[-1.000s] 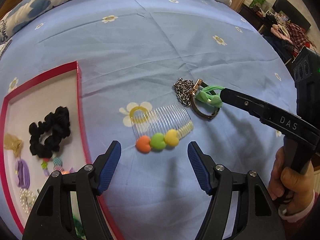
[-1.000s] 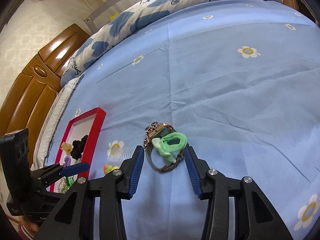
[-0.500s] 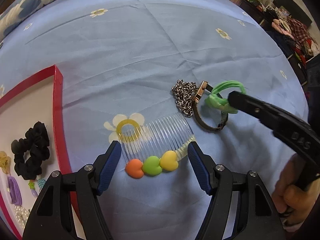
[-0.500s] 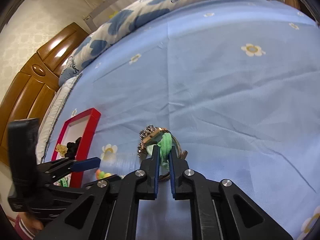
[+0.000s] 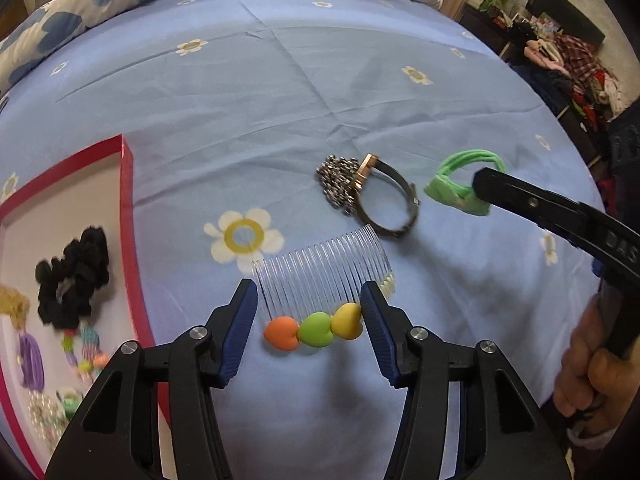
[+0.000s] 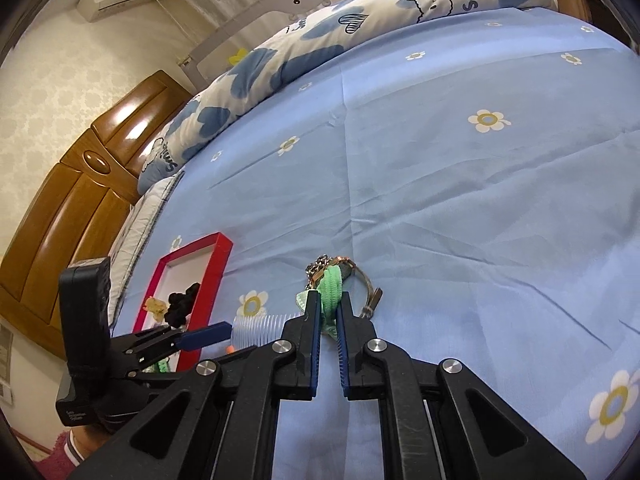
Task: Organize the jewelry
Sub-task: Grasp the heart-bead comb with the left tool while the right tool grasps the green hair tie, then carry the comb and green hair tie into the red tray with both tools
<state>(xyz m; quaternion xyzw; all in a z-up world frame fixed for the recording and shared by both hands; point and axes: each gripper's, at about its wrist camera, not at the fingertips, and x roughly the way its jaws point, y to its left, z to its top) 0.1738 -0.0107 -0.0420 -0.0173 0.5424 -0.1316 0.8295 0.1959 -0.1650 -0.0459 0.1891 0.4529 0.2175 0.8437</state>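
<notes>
The left tool (image 5: 306,314) is closing around the clear comb (image 5: 320,280) on the bed (image 5: 280,100), whose heart row lies sideways between its sides, while the right tool (image 6: 329,316) is clamped on the green hair tie (image 5: 460,186), with the red tray (image 5: 127,200) to the left.

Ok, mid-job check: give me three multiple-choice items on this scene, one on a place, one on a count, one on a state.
1. Where does the black fabric scrunchie lie?
A. in the red-rimmed tray
B. on the blue sheet
C. on the pillow

2. How many hearts top the clear plastic comb?
A. two
B. three
C. five

3. What does the right gripper hold?
A. nothing
B. the metal chain
C. the green hair tie

Answers: 1 A, it sits inside the rim. 2 B, orange, green, yellow. 3 C, the jaws pinch the tie.
</notes>
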